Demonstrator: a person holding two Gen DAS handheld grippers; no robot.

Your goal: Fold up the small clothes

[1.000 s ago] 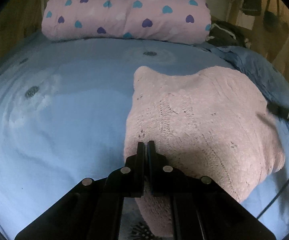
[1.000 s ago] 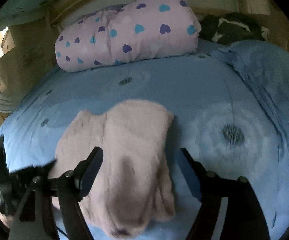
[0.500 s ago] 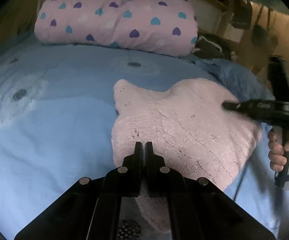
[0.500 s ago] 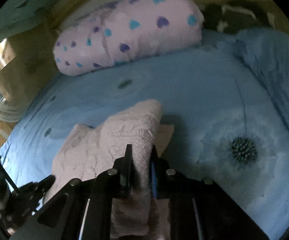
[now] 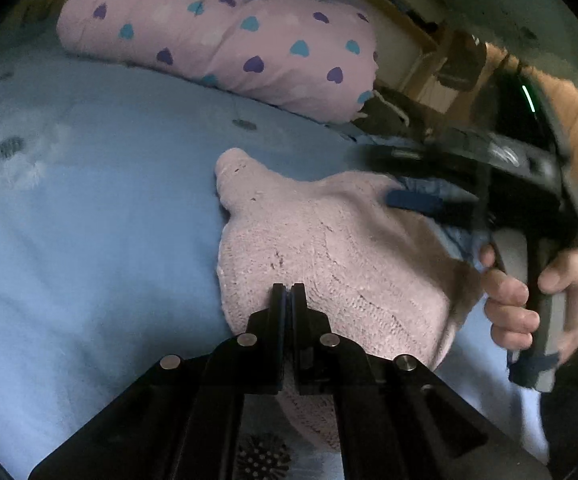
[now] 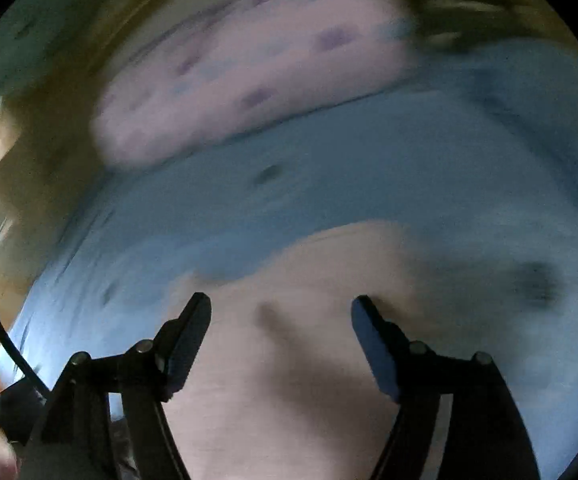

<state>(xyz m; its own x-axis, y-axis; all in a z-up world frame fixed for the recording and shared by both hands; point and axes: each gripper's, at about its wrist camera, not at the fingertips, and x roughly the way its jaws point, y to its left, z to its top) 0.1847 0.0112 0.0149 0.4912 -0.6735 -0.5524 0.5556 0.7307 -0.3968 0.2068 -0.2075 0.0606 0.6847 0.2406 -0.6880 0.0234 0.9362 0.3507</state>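
Presently, left wrist view: left gripper (image 5: 288, 292) fingers pressed together over the pink knitted garment (image 5: 329, 248), lying centre-right on the blue bedsheet (image 5: 89, 240); whether cloth is pinched cannot be told. Right wrist view (blurred): right gripper (image 6: 281, 312) fingers spread above the knit. Soft, light, stretchy; grasp at an edge.

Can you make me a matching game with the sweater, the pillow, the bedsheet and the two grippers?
Things:
1. sweater
2. pillow
3. bedsheet
4. left gripper
5. right gripper

Descriptions:
A. plain blue
B. fingers wide apart
C. fuzzy pink knit
D. fingers pressed together
E. pink with hearts

Pairs: 1-C, 2-E, 3-A, 4-D, 5-B
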